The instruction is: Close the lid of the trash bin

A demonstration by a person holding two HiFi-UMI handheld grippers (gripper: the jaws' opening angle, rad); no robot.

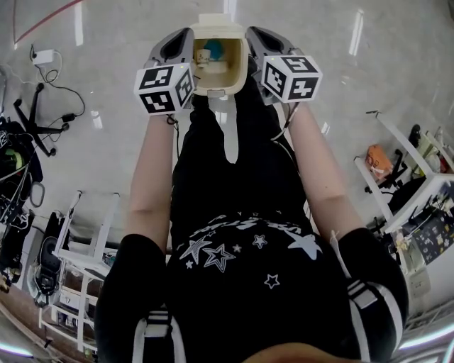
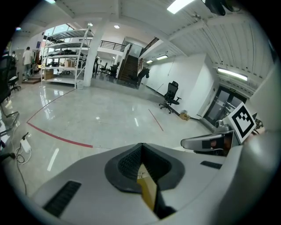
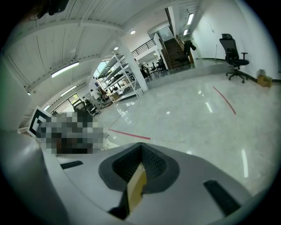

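Left gripper [image 2: 141, 150]: jaws pressed together, the ribbed pads [image 2: 125, 163] meet with no gap and nothing from the scene is between them. Right gripper [image 3: 141, 150]: same, fingers fully together on nothing.

In the head view we hold both grippers out at arm's length, one on each side of the trash bin [image 1: 221, 79], tips level with its top. Each looks right against a side wall, but we can't confirm contact. Left marker cube [image 1: 164, 88] and right marker cube [image 1: 291, 76] sit just on the near side of the bin.

The bin is cream and stands on the glossy floor [image 1: 355, 85] straight ahead of us, mouth open, with something blue [image 1: 213, 49] inside. The lid [image 1: 220, 21] looks tipped back at the far edge.

The left gripper view also catches the right cube, plus a red line [image 2: 57, 137] on the floor and an office chair [image 2: 170, 94] well off.
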